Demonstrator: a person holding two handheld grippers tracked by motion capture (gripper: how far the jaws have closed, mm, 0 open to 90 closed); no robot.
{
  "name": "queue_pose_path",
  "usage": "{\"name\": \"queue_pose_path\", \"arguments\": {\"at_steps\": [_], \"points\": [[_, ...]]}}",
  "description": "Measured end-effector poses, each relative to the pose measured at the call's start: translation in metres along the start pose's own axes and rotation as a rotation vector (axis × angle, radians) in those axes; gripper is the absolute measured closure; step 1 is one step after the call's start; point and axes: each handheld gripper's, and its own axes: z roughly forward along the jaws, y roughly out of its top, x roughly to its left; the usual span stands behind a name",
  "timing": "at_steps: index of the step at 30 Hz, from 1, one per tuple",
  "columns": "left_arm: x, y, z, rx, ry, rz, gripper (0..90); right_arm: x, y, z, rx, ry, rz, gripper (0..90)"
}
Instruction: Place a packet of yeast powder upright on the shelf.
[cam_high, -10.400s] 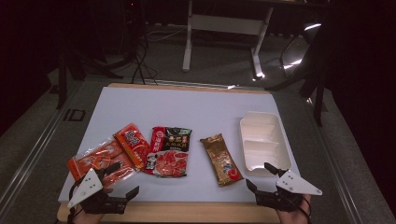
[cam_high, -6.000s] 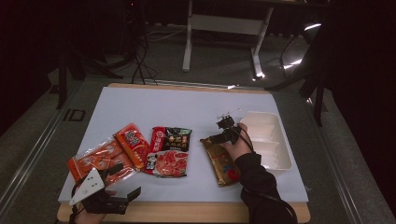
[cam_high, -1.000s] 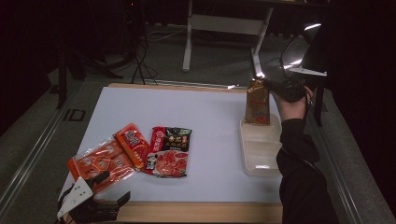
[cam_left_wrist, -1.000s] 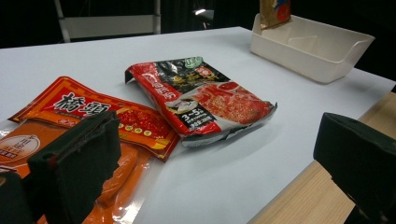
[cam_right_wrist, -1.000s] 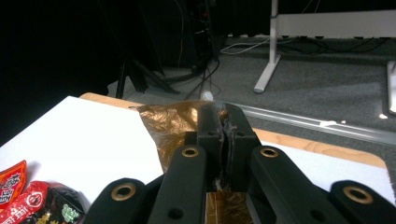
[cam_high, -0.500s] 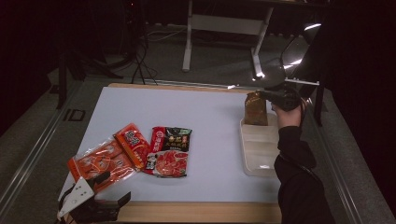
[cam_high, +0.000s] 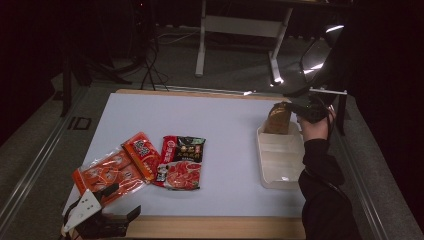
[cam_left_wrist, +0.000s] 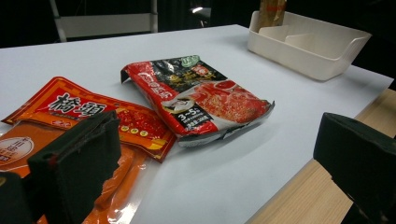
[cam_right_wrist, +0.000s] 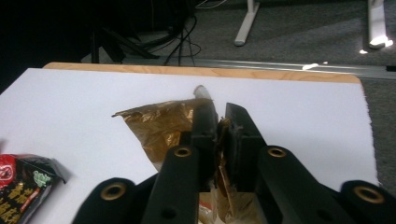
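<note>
Nearest, at the table's front-left edge: my left gripper (cam_high: 117, 214), jaws spread wide, nothing between them, resting by the orange packets (cam_high: 107, 172).

Just beyond: red-and-black sauce packet (cam_left_wrist: 196, 100), flat on the white mat (cam_high: 210, 120), touching the orange-red packet (cam_left_wrist: 88, 114) beside it.

Right side: white divided tray (cam_high: 280, 167).

Far end of that tray: my right gripper (cam_right_wrist: 218, 122), jaws pinching the top edge of the gold-brown packet (cam_high: 278, 119). I hold the packet upright, its lower end in the tray's far compartment.
</note>
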Motion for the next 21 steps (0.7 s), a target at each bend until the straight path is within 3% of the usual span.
{"name": "queue_pose_path", "arguments": {"at_steps": [8,11,18,21], "points": [[0.000,0.001,0.006,0.004,-0.017,0.008,1.2,0.002,0.000,-0.017,-0.033,-0.029,-0.026,54.9],[-0.001,0.002,0.008,0.005,-0.022,0.015,1.2,0.006,0.001,-0.023,-0.050,-0.033,-0.040,49.4],[-0.001,0.004,0.013,-0.008,-0.031,0.029,1.2,0.028,0.001,-0.045,-0.127,0.007,-0.087,33.1],[-0.001,0.004,0.013,-0.024,-0.035,0.029,1.2,0.045,-0.002,-0.056,-0.157,0.040,-0.113,24.7]]}}
